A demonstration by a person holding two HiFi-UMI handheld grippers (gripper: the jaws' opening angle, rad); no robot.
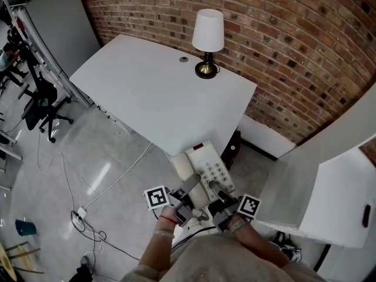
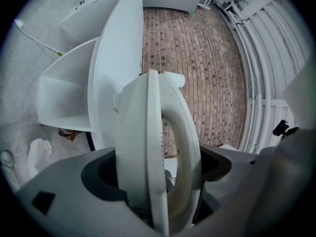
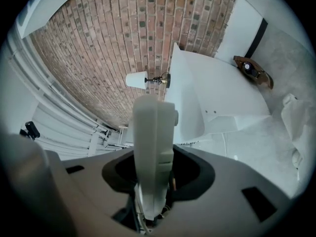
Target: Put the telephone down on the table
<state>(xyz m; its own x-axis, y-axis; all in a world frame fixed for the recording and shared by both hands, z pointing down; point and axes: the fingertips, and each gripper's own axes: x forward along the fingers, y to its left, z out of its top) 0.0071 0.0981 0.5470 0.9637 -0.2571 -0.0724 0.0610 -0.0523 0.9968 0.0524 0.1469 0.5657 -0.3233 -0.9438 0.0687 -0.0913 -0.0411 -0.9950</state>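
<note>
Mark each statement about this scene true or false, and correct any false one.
1. The left gripper and the right gripper are both shut on the telephone. True.
2. A lamp stands on the white table. True.
3. The telephone already rests on the table. False: the grippers hold it off the table, near its edge.
4. The wall behind the table is smooth plaster. False: it is a brick wall.

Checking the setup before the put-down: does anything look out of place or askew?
Nothing looks spilled or damaged. The white push-button telephone is off the white table, gripped by the left gripper and right gripper; the white-shaded brass lamp stands upright.
</note>
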